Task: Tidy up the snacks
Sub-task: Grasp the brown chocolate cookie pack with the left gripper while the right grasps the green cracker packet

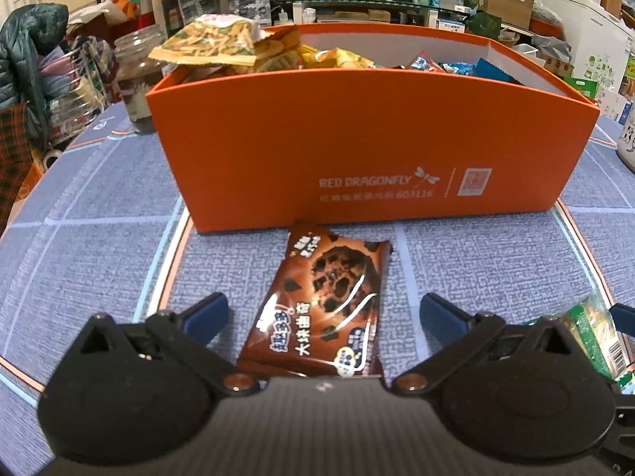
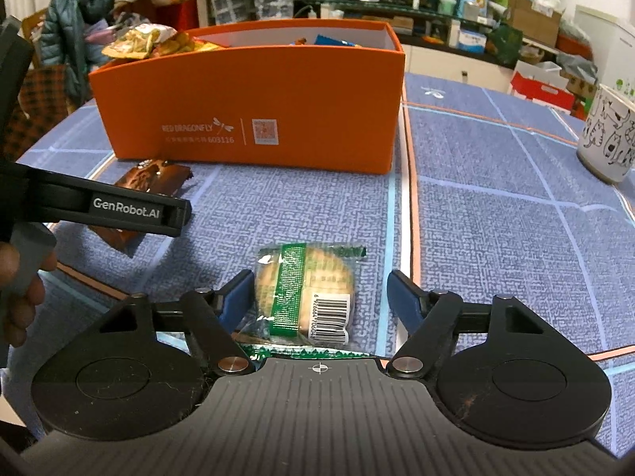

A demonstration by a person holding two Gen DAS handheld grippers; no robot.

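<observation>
An orange box [image 1: 357,139] full of snack packets stands on the blue tablecloth; it also shows in the right wrist view [image 2: 254,107]. A brown chocolate cookie packet [image 1: 321,309] lies flat in front of it, between the fingers of my open left gripper [image 1: 323,313]. In the right wrist view the same packet [image 2: 154,178] lies partly under the left gripper's body [image 2: 119,208]. A green and clear biscuit packet [image 2: 309,293] lies flat between the fingers of my open right gripper [image 2: 320,295]. Its edge shows at the right of the left wrist view [image 1: 595,337].
A glass jar [image 1: 137,79] stands left of the box. A white mug with cat drawings [image 2: 607,135] stands at the table's right side. Several snacks stick out above the box's left end [image 1: 210,41]. Cluttered shelves and furniture lie beyond the table.
</observation>
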